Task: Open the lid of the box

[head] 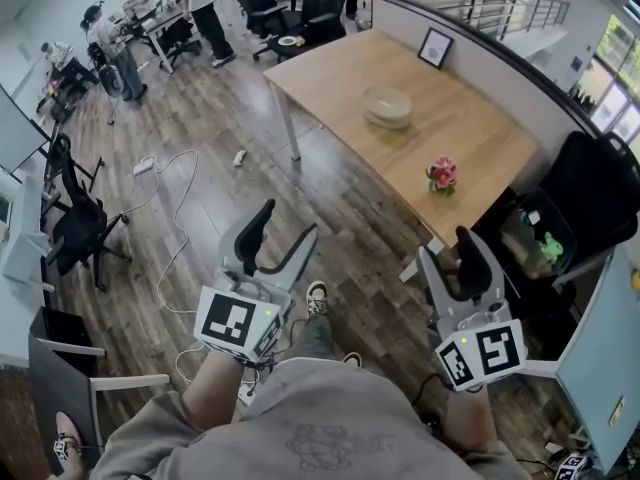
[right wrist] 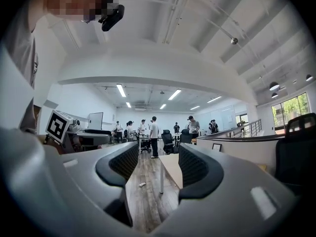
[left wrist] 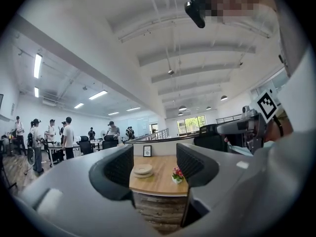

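A round beige box with its lid on rests on the wooden table, well ahead of both grippers. In the left gripper view the box shows far off between the jaws. My left gripper hangs over the wooden floor, open, nothing between its jaws. My right gripper is held near the table's front corner, also open and empty. The right gripper view shows only the table's edge; the box is out of that view.
A small pot of pink flowers and a framed picture also stand on the table. Black office chairs stand at the left, and a white cable lies on the floor. People stand at desks at the back.
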`<state>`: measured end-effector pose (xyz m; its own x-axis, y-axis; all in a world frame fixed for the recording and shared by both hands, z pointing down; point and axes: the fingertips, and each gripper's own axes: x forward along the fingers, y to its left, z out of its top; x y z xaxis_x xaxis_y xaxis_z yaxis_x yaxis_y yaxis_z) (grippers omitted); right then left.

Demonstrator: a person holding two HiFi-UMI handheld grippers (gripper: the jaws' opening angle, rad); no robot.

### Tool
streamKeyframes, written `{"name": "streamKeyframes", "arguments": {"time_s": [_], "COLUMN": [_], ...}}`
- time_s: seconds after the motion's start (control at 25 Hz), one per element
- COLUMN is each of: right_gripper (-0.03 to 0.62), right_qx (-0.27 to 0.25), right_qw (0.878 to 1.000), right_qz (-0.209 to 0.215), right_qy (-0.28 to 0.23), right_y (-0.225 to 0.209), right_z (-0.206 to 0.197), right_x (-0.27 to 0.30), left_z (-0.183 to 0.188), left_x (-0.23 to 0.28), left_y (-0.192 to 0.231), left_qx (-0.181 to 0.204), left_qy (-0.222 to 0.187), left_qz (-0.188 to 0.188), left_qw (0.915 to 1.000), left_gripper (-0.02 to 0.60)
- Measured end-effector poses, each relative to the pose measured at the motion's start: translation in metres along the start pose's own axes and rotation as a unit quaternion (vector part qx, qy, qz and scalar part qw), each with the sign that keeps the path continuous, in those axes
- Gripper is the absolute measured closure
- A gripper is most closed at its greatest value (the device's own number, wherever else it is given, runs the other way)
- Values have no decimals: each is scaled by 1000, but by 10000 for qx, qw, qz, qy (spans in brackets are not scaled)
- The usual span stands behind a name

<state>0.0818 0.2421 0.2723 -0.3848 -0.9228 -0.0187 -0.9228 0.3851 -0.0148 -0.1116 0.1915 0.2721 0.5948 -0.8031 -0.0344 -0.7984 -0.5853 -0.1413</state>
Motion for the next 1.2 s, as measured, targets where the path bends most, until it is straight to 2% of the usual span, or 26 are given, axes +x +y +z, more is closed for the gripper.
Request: {"name": "streamKeyframes", "arguments": {"time_s": [0.28, 0.6, 0.8, 1.0, 1.2], "right_gripper": [353, 353, 353, 353, 353], "right_qx": [49, 75, 100, 34, 29], "right_qw": [9998, 9988, 9973, 9958, 9938], "right_qz": [13, -52, -251, -480, -549], "right_qy": [166, 489, 682, 785, 969], "right_y": [-21, -37, -54, -67, -69], "right_z": [-16, -32, -33, -30, -42], "right_x": [65, 169, 248, 323, 374], "left_z": [-19, -41, -48, -52, -65], "left_x": [51, 122, 178, 228, 265], "left_y": [38, 115, 169, 227, 270], "left_qx": [-32, -80, -168, -242, -86], "left_qy": [66, 207, 410, 434, 370], "left_qz": [-65, -188, -481, -697, -898], "left_qw": [10000, 9996, 9979, 9963, 9952], "left_gripper": [310, 310, 308, 310, 310]}}
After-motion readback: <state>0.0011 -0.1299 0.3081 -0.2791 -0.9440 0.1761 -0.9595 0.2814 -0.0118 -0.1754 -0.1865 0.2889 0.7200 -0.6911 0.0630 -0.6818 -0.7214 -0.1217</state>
